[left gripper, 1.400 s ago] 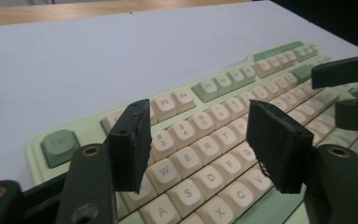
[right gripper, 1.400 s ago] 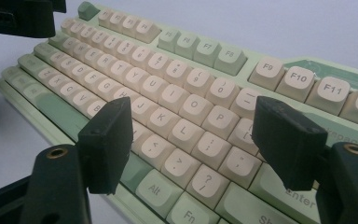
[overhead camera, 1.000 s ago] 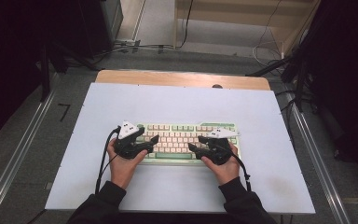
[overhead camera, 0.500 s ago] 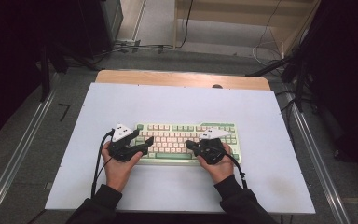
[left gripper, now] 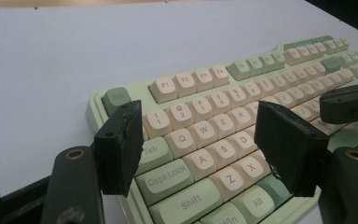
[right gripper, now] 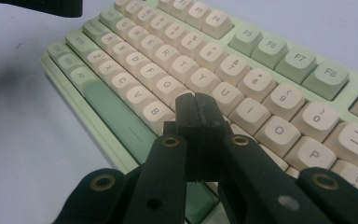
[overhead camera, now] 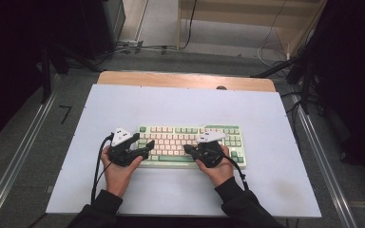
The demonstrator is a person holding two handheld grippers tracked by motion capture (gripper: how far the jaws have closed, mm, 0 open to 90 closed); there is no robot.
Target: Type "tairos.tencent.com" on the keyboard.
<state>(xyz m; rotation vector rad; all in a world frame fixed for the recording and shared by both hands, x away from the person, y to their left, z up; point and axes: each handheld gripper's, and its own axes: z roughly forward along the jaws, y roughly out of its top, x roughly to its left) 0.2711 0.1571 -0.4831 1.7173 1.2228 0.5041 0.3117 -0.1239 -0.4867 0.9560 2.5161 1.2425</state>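
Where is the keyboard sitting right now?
In the high view the keyboard lies on the white table, toward its near edge, with the left tool over its left end and the right tool over its middle.

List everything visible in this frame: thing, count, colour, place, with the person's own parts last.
keyboard: one, pale green case with cream and green keys, near middle of the board.
board: one, white, covering the table.
table: one, wood edge showing beyond the board.
rails: two, metal, along either side of the table.
cables: several, dark, on the grey floor beyond the table.
left gripper: one, black, jaws open over the keyboard's left end.
right gripper: one, black, jaws shut with nothing between them, tips over the keys near H and J.
hands: two, dark sleeves, at the near edge.
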